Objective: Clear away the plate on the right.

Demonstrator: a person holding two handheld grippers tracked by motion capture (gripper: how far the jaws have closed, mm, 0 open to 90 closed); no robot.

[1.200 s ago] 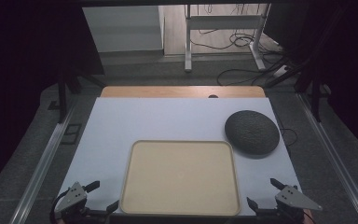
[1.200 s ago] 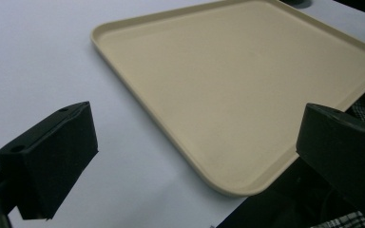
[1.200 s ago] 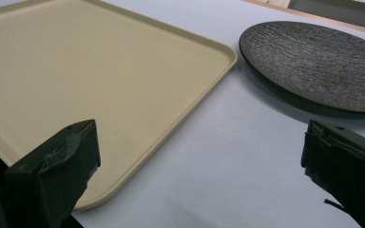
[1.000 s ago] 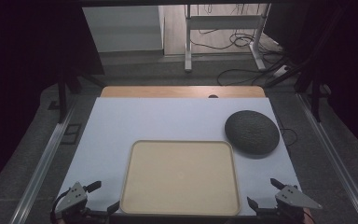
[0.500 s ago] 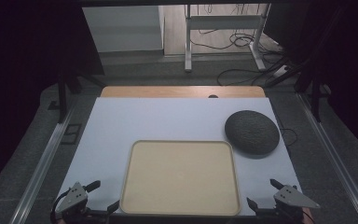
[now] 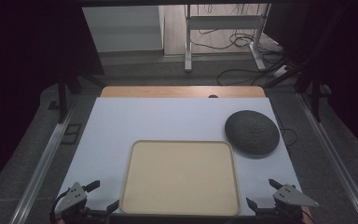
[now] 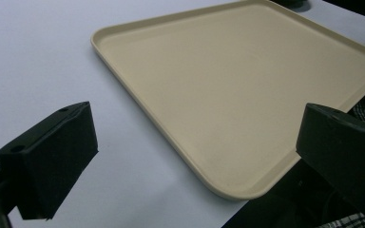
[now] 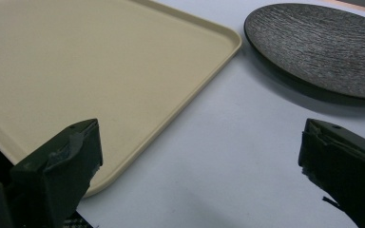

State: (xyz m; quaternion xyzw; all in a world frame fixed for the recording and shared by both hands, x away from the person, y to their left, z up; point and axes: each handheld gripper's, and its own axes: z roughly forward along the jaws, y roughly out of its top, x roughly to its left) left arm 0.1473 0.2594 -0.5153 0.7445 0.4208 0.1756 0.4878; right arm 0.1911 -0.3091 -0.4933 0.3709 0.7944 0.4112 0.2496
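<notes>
Beige tray [image 6: 181,177] lay flat at the near middle of the white table [image 6: 168,119], bare inside, its near edge at or just over the table's front edge. Dark textured plate [image 6: 252,131] sat at about 2 o'clock from the tray, just beside the tray's far right corner but apart from it; the right gripper view showed a strip of white table between tray [image 8: 76,66] and plate [image 8: 321,47].

Left gripper [image 6: 98,198] hovered at 7 o'clock of the tray, jaws wide apart, holding nothing; in the left gripper view the tray's near left corner [image 7: 233,190] lay between and ahead of its jaws. Right gripper [image 6: 263,192] hovered at 5 o'clock of the tray, jaws likewise spread and empty, aimed along the gap towards the plate.

We judged this the opening step: both grippers poised, nothing yet grasped. The likeliest work was moving the plate onto the tray. We reckoned the next move called for the right gripper to travel towards 1 o'clock, come in low and pinch the plate's thin near rim, with the left gripper free to steady the tray's edge.
</notes>
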